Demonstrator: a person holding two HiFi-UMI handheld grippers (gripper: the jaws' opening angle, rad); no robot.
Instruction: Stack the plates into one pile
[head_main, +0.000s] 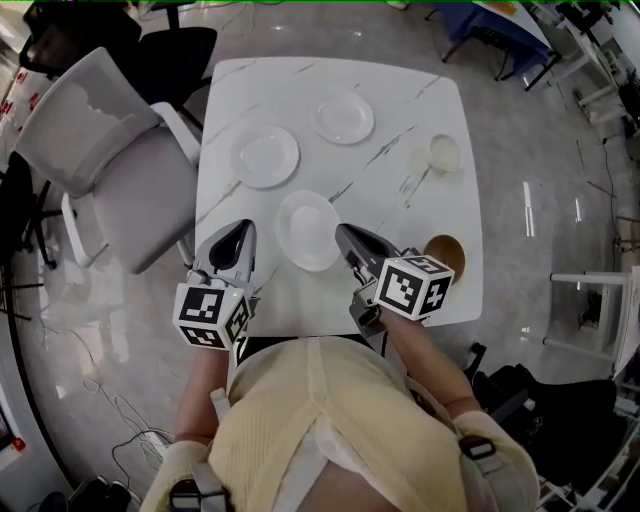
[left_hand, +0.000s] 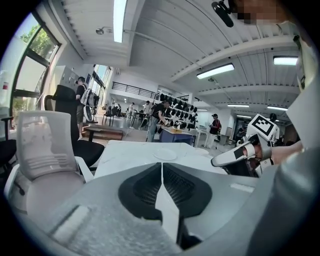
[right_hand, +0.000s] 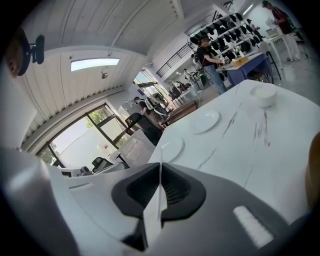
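My left gripper (head_main: 241, 232) and right gripper (head_main: 345, 234) are squeezed shut on nothing, and the three white plates (head_main: 309, 230) lying apart on the table (head_main: 420, 220) look hard, slippery and breakable, so I'd pinch a rim.

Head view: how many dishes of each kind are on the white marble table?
Flat white round plates: 3
Small white bowl: 1
Brown round bowl: 1
Total: 5
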